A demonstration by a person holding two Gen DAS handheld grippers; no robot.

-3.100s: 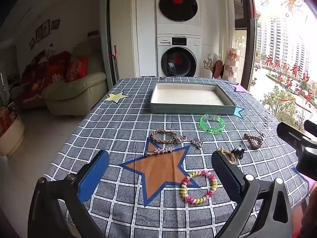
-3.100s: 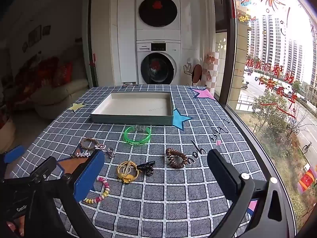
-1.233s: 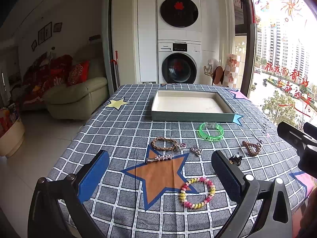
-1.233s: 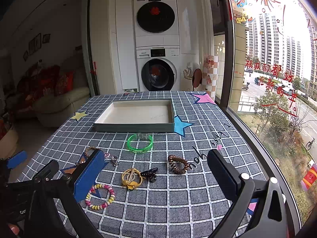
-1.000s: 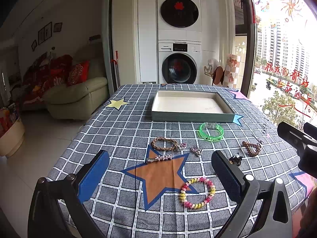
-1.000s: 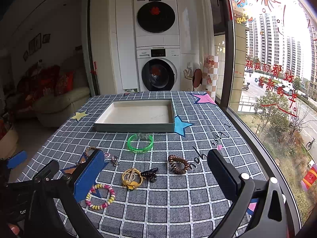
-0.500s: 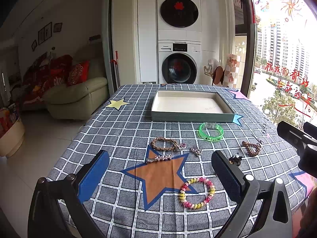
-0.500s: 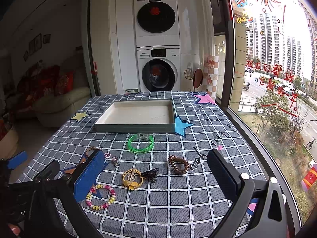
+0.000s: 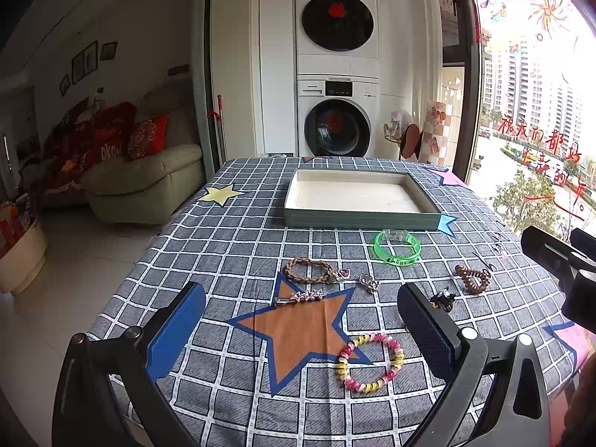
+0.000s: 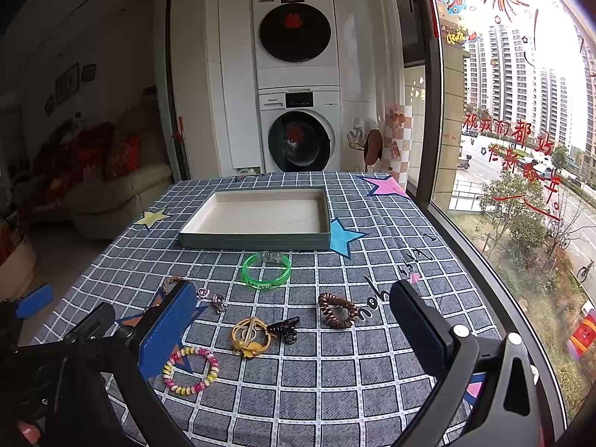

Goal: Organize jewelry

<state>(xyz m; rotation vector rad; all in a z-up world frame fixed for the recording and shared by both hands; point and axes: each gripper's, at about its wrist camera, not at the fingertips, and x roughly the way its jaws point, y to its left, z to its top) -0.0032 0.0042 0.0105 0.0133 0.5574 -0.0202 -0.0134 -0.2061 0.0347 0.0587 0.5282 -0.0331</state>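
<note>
A shallow grey-green tray [image 9: 357, 220] [image 10: 253, 240] with a white inside stands at the table's far middle. In front of it lie a green bangle [image 9: 397, 247] [image 10: 266, 270], a braided brown bracelet [image 9: 308, 270], a star hair clip [image 9: 300, 297], a small charm [image 9: 368, 283] [image 10: 219, 302], a brown coil hair tie [image 9: 472, 278] [image 10: 337, 310], a black claw clip [image 9: 442, 297] [image 10: 285, 327], a gold ring clip [image 10: 250, 336] and a pink-yellow bead bracelet [image 9: 370, 361] [image 10: 191, 370]. My left gripper [image 9: 301, 329] is open and empty above the orange star. My right gripper [image 10: 294, 329] is open and empty above the gold clip.
The table has a grey checked cloth [image 9: 231, 257] with coloured stars. A sofa [image 9: 141, 182] stands to the left, stacked washing machines [image 9: 337, 111] behind the table, a large window [image 10: 521, 149] along the right edge. The right gripper shows at the left view's right edge [image 9: 558, 257].
Both grippers pulled back and rose a little three seconds ago; over the last second nothing has visibly moved. Both stay open and empty.
</note>
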